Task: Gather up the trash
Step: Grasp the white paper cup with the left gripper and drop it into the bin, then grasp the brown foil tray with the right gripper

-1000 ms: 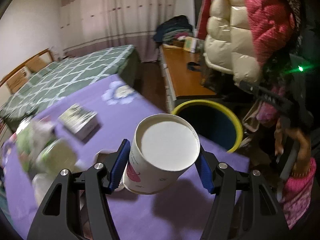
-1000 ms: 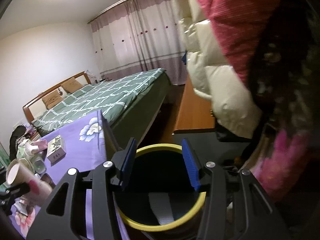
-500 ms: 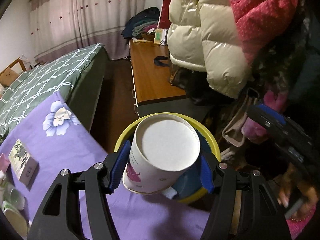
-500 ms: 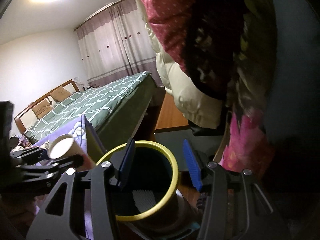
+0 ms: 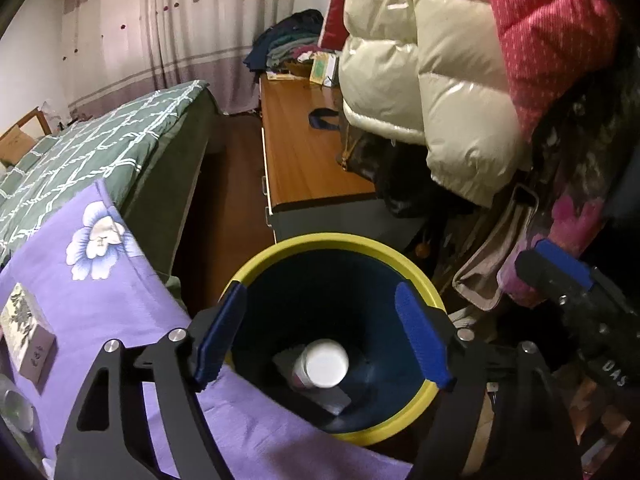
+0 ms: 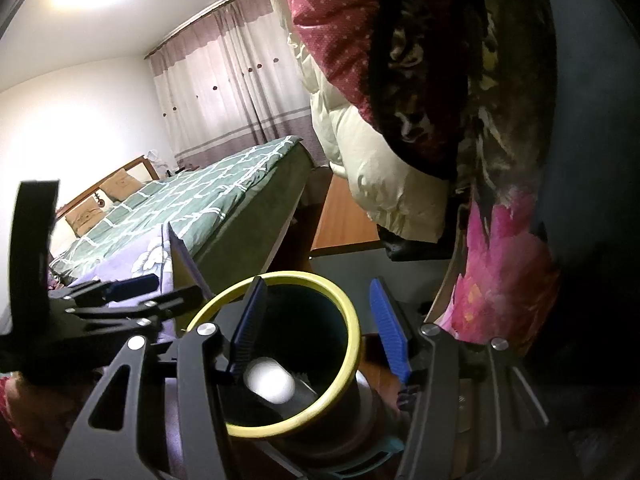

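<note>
In the left wrist view, our left hand-held gripper [image 5: 322, 334] hangs over the yellow-rimmed trash bin [image 5: 280, 246], its blue fingers spread wide and holding nothing. The paper cup [image 5: 322, 364] lies deep inside the bin, directly below and between the fingers. To the gripper's left, the purple worktop [image 5: 120, 300] carries a small box [image 5: 26, 338] and a clear cup [image 5: 14, 410], probably the next trash. We judge that swinging back carelessly could clip the bin rim and tip it.

In the right wrist view, our right hand-held gripper [image 6: 320, 322] is also wide open and empty, poised just above the bin [image 6: 348, 312]. The left gripper sits close on its left, so we risk knocking the two together.
</note>
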Tool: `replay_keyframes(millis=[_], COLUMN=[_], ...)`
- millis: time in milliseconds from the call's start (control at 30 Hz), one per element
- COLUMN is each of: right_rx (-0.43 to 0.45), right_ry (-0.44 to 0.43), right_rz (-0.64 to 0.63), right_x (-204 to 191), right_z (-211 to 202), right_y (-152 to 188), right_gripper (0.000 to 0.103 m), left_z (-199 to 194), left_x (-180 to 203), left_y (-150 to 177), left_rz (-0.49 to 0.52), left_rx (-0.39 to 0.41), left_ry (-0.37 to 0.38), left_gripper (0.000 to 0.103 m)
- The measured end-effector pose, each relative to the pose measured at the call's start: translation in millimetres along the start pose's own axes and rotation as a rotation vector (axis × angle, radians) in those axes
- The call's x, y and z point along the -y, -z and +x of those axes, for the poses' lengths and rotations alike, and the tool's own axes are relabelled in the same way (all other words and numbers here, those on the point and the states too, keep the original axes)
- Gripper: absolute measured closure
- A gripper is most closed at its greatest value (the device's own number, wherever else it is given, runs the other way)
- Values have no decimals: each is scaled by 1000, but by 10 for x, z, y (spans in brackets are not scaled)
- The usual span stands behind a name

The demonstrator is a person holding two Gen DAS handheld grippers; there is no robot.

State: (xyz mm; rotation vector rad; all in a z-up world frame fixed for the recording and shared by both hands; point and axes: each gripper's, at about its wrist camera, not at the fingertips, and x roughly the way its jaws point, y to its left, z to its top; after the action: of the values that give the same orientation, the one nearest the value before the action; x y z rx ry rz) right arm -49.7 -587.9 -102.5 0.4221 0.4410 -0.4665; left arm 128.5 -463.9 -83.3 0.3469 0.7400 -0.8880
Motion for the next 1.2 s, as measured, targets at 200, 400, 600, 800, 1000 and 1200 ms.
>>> replay_keyframes(millis=[200, 400, 600, 800, 1000, 1200], right_rx=[-15, -75, -139, -209, -267, -250], right_ry=[-17, -80, -192, -361, -514, -441], right_rz=[-2, -50, -148, -276, -426, -472], right_x=[-67, -383, -981, -1791, -2568, -2814], right_z=[2, 98, 174, 74, -150, -98], right_y=[43, 175, 369, 650, 996, 1081], right_gripper=[48, 48, 48, 48, 48, 48], left_z=[-565, -1322, -2128, -2887, -3449, -3633], left_x=[-221, -722, -1375, -1928, -2252, -2420], left_y=[55, 329, 834, 1453, 1987, 2369], left_rz=[-38, -143, -275, -391, -480, -536], left_rx=[75, 153, 221, 270, 305, 296], left_ry=[-54, -149, -334, -563, -701, -725], left_gripper=[19, 13, 9, 8, 7, 7])
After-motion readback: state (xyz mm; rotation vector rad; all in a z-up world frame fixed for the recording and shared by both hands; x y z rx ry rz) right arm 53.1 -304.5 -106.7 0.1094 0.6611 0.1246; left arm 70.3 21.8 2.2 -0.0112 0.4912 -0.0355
